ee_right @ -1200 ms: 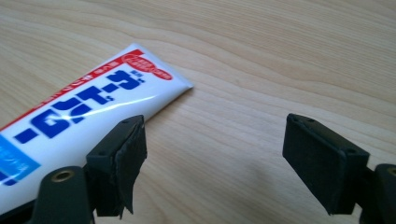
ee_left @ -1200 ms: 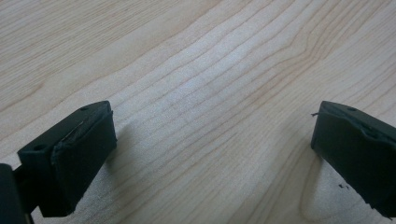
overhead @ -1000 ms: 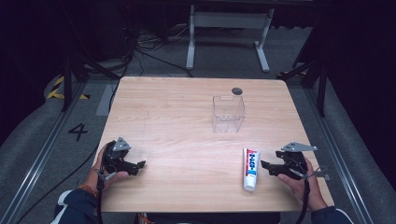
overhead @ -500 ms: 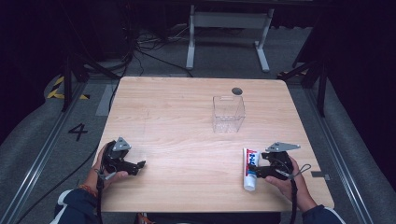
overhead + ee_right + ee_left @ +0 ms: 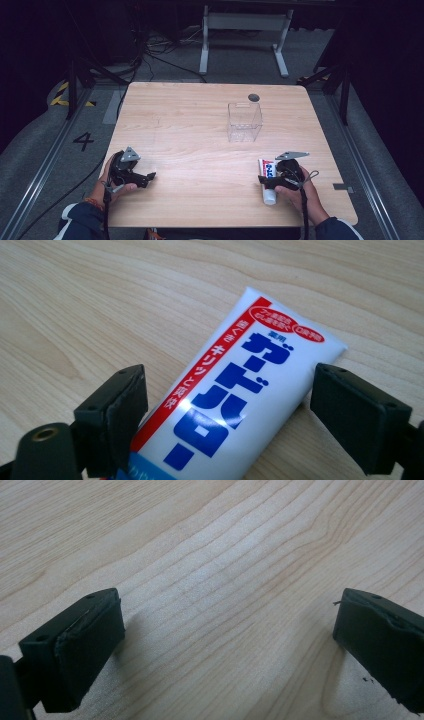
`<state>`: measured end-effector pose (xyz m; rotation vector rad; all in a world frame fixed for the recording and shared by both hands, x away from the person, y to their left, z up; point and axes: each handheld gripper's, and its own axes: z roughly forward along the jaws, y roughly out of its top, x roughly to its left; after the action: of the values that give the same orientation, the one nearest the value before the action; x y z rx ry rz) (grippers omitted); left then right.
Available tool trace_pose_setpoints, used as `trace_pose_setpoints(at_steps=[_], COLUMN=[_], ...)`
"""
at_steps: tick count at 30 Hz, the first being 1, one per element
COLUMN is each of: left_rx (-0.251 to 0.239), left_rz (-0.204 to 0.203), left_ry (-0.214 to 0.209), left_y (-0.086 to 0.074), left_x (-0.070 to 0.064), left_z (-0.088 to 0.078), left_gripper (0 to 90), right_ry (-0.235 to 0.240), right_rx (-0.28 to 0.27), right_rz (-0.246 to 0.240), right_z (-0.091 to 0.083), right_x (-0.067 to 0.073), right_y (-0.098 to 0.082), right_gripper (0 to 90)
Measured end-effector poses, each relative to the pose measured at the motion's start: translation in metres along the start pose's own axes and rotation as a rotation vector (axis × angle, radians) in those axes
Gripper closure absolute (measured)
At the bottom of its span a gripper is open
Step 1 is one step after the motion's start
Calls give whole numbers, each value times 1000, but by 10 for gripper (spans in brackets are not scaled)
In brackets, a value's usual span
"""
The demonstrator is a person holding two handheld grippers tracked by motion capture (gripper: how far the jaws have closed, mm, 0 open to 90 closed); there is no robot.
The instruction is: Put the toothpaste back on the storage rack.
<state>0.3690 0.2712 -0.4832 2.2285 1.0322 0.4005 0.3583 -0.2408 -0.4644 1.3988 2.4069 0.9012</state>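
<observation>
- The right gripper (image 5: 274, 181) has slid left from the table (image 5: 190, 125) edge onto the toothpaste tube (image 5: 235, 405); its jaws stand apart, straddling the tube, likely to grab it.
- The clear box (image 5: 244, 121) stands farther back, perhaps the tube's destination.
- The left gripper (image 5: 142, 177) rests at the near-left edge, jaws apart, empty.

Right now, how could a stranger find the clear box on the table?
Start at the wooden table, far half, right of centre. The clear box stands there alone, just in front of a small dark round spot. Unlike the printed toothpaste tube, it is see-through.
</observation>
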Motion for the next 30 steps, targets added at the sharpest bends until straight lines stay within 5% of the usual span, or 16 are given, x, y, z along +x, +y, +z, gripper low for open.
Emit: trace_pose_setpoints(at_steps=[7,12,23,30], left_rx=[0,0,1,2], left_rz=[1,4,-4,-2], left_ry=[0,1,-4,-3], left_y=[0,0,0,0], left_x=[0,0,0,0], left_z=[0,0,0,0], left_gripper=[5,4,5,5], right_ry=[-15,-68,-23,-11], right_rx=[44,121,203,206], right_rz=[-31,-106,-185,-227], right_z=[6,10,10,6], right_x=[-2,6,9,7], right_y=[7,17,31,32], right_gripper=[182,279,480,590])
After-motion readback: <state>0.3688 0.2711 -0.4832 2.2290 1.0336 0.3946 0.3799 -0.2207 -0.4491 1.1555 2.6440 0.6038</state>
